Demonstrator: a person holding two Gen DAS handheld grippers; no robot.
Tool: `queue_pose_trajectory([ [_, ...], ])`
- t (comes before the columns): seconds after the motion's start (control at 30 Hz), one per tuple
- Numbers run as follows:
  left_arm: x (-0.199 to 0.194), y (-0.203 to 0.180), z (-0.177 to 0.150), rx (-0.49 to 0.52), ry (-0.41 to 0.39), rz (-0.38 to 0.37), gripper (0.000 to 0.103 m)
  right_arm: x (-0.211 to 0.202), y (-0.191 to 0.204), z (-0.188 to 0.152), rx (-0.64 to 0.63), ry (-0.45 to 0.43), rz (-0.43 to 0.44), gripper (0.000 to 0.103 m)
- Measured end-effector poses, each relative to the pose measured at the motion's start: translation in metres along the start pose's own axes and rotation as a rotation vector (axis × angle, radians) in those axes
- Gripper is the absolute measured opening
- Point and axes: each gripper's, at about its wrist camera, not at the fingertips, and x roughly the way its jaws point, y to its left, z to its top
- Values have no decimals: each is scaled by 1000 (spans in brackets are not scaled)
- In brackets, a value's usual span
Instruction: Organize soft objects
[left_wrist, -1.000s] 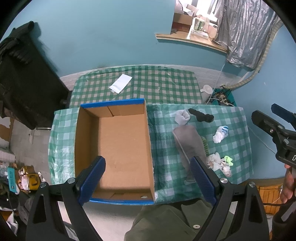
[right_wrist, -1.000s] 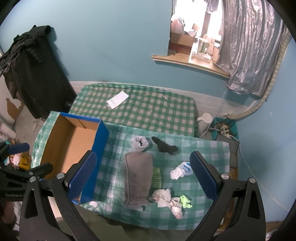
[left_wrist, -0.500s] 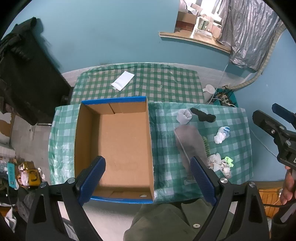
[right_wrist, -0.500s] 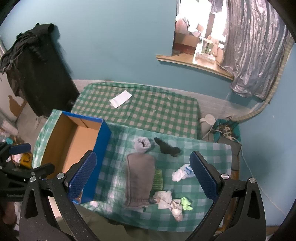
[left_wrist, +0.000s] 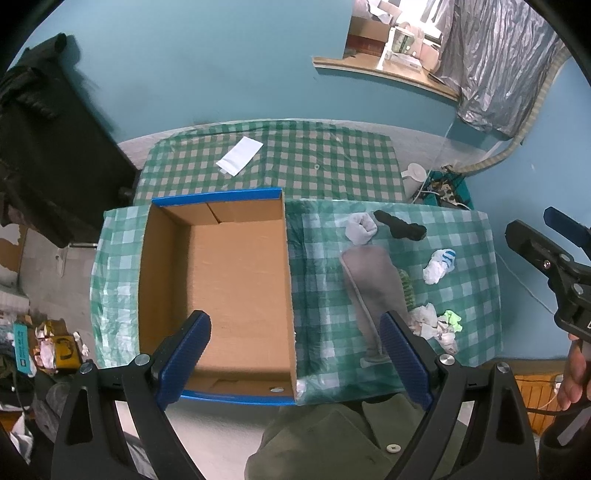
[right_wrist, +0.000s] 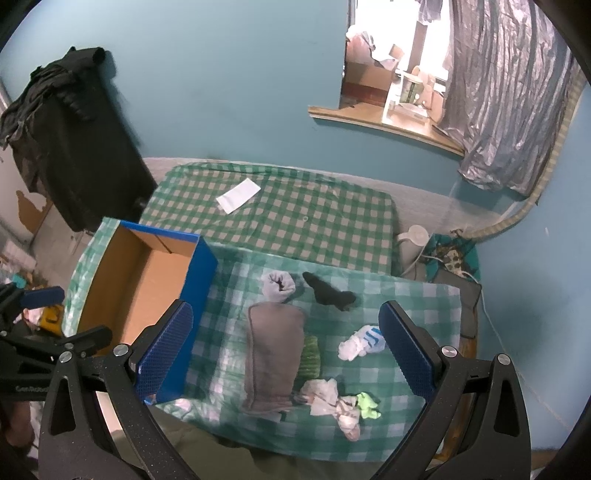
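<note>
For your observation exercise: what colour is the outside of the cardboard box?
Blue, with a plain brown cardboard inside. The cardboard box shows its blue outer wall best in the right wrist view.

Green-checked tablecloth (right_wrist: 332, 236) (blue-edged brown box (left_wrist: 229, 280)), grey cloth (right_wrist: 275, 354).

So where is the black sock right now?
The black sock lies on the checked tablecloth at the far side of the pile in the right wrist view, just right of the balled pale sock, beyond the grey cloth.
</note>
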Motion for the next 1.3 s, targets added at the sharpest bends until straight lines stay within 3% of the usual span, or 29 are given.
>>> queue_pose_trajectory([
  [0.83,62,-59,13,99,123,-4,94,26,-109,-49,117,109,-94,100],
  [1.3,98,-96,10,142,195,15,94,58,-155,-96,174,192,-88,100],
])
